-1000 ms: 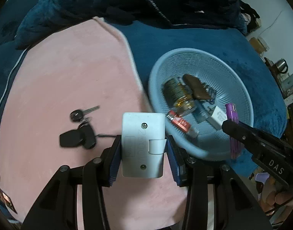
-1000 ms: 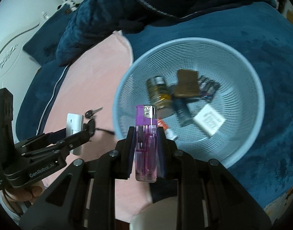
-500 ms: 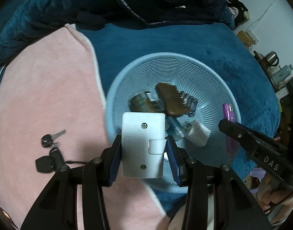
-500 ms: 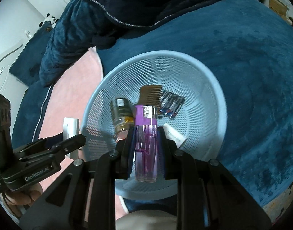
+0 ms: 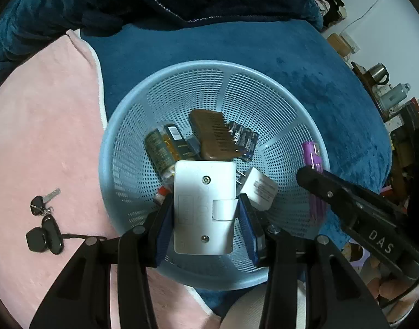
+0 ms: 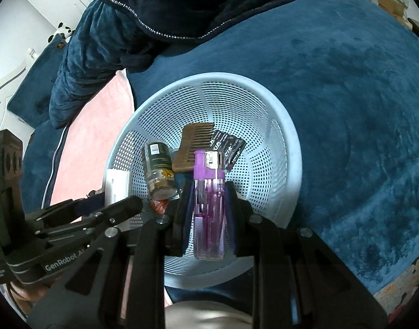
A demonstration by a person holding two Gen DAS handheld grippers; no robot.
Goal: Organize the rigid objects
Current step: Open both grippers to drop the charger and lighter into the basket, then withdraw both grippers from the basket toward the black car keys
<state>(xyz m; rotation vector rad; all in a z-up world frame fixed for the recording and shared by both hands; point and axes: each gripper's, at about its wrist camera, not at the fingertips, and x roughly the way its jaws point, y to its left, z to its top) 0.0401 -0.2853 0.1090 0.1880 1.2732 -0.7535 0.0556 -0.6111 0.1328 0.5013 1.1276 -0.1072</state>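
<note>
Pale blue perforated plastic forms the round basket (image 5: pixel 132 148) sitting on a dark blue plush cover (image 5: pixel 305 63), beside a pink blanket (image 5: pixel 45 126). The left gripper (image 5: pixel 205 211) has its pads pressed against both sides of a white rectangular plug adapter (image 5: pixel 204 205), held above the near part of the basket. The right gripper (image 6: pixel 208 203) is clamped on a translucent purple lighter (image 6: pixel 209 208), upright with its metal top forward, also over the basket's near side. Inside the basket lie a brown comb (image 5: pixel 213 137), a small dark-labelled jar (image 6: pixel 158 172) on its side, a pack of batteries (image 5: pixel 243 139), a white box (image 5: pixel 260 189) and a red-tipped item that I cannot identify. A bunch of black keys (image 5: pixel 43 227) lies on the pink blanket, well apart from the basket.
</note>
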